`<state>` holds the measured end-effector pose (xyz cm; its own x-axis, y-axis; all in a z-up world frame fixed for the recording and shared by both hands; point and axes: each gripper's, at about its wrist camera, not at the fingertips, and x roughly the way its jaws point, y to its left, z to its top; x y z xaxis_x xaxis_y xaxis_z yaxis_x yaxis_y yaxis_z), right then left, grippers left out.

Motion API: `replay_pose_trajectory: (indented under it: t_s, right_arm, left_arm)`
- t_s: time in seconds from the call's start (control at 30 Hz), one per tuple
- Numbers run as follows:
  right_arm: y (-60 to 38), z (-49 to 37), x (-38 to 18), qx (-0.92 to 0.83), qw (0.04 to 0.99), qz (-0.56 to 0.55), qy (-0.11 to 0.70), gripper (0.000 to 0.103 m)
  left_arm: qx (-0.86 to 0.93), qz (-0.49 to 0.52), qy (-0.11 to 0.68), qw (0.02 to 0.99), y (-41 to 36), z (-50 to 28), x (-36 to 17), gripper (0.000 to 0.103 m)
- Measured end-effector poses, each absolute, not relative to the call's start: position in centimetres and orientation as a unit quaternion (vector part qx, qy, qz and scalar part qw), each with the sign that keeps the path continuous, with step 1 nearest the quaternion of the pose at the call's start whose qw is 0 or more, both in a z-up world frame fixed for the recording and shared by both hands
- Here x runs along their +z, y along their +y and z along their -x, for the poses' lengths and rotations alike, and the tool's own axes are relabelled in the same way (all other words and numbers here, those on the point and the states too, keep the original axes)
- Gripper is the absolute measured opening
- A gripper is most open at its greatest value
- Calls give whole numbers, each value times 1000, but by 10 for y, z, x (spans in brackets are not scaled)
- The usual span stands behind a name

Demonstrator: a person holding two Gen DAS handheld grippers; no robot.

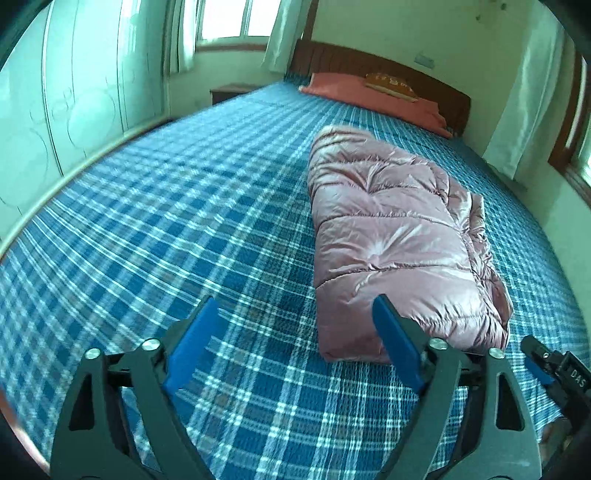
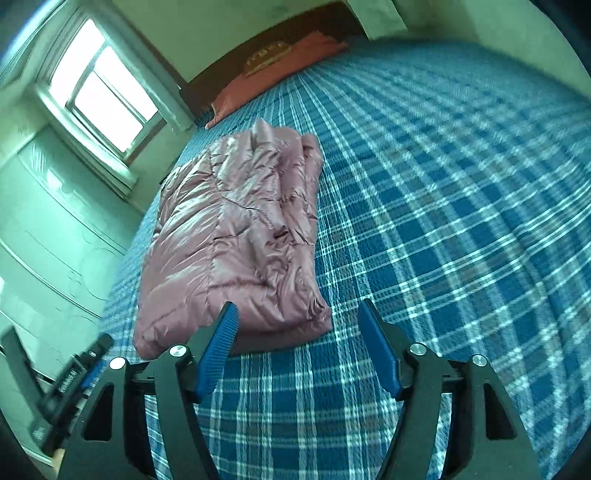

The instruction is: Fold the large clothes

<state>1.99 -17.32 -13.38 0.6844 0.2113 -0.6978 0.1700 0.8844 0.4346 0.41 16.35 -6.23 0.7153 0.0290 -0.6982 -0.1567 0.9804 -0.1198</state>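
Observation:
A shiny pink quilted puffer jacket (image 1: pixel 391 236) lies folded into a long thick bundle on the blue plaid bedspread (image 1: pixel 166 221). It also shows in the right wrist view (image 2: pixel 236 240). My left gripper (image 1: pixel 295 332) is open and empty, held just short of the bundle's near left corner. My right gripper (image 2: pixel 295 339) is open and empty, just short of the bundle's near right corner. The tip of the right gripper (image 1: pixel 546 365) shows at the right edge of the left wrist view. The left gripper (image 2: pixel 81 373) shows blurred at the left of the right wrist view.
A salmon-pink pillow (image 1: pixel 373 96) with a yellow patterned cushion (image 1: pixel 391 85) lies at the dark wooden headboard (image 1: pixel 369 62). A pale wardrobe (image 1: pixel 74 92) stands along the bed's left side. Curtained windows (image 1: pixel 229 18) are at the back.

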Motion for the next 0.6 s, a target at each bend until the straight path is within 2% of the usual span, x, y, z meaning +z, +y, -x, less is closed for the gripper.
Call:
replay_pose_trajectory:
  t_s: [0.37, 0.6]
  right_arm:
    - [-142, 21, -100, -27, 920, -135, 368, 73]
    - [-125, 42, -64, -36, 939, -89, 329, 76]
  left_arm:
    - [73, 21, 352, 933, 139, 33, -33, 94]
    - [61, 27, 326, 943, 136, 52, -7, 95]
